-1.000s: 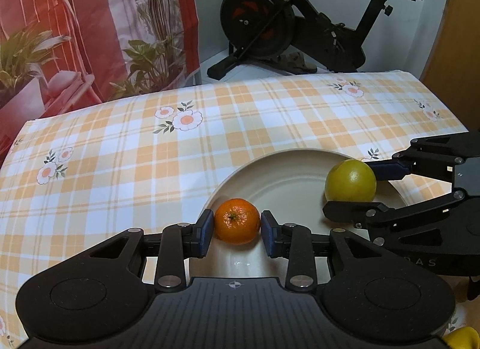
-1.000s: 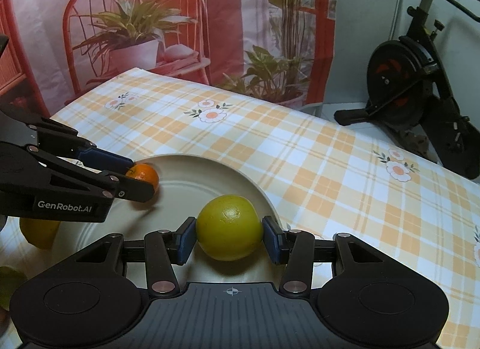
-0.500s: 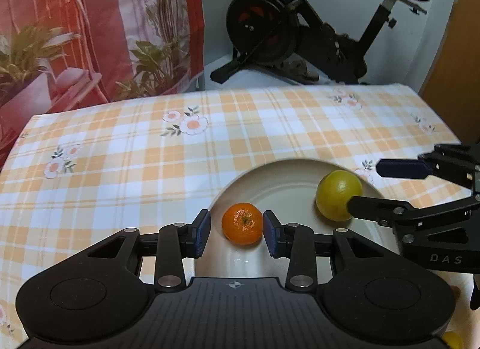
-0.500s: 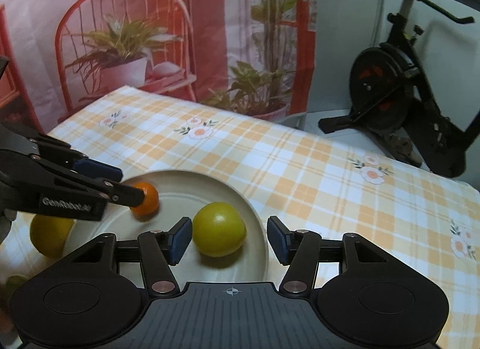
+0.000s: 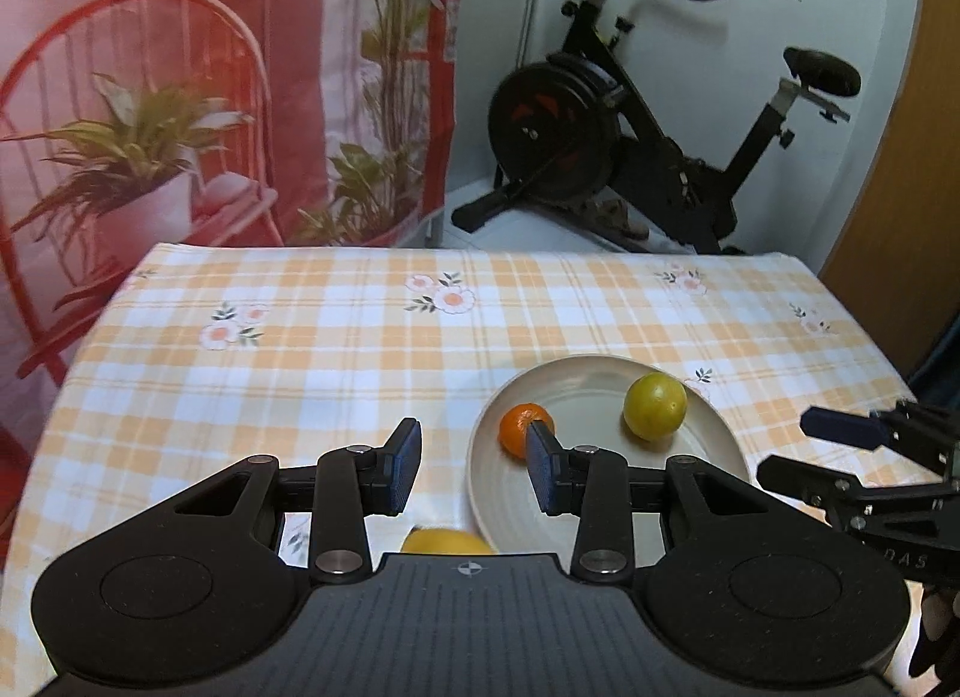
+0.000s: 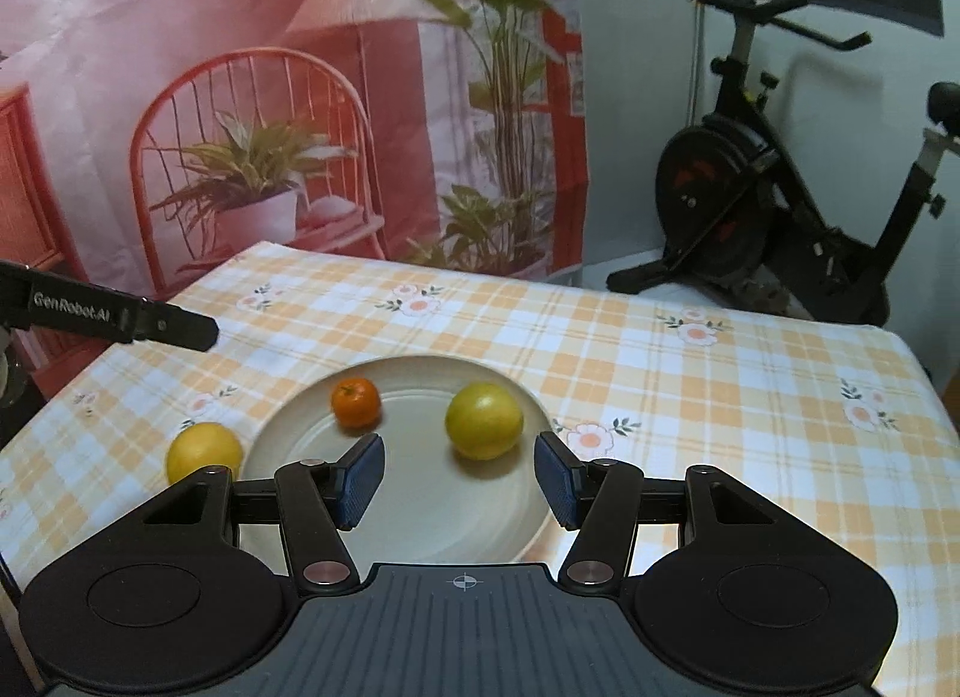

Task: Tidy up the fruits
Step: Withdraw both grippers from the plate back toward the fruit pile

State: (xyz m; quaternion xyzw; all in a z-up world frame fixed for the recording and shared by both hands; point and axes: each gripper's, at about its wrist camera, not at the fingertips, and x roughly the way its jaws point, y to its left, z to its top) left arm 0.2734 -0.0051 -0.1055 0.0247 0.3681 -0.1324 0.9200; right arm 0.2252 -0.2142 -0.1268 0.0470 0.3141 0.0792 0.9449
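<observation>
With the orange (image 6: 356,402) and green-yellow fruit (image 6: 483,420) lying apart on the plate (image 6: 420,511), both spread, empty grippers, left (image 5: 471,472) and right (image 6: 459,480), should approach the yellow fruit (image 6: 204,451) just beside the plate squarely.

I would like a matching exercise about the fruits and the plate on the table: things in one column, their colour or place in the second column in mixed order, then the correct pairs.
Things:
1. small fruit
2. large round fruit
3. fruit beside the plate
4. plate

Descriptions:
A. cream, holds two fruits
B. orange, on the plate
C. yellow, on the tablecloth
D. yellow-green, on the plate

Pairs: 1-B, 2-D, 3-C, 4-A
</observation>
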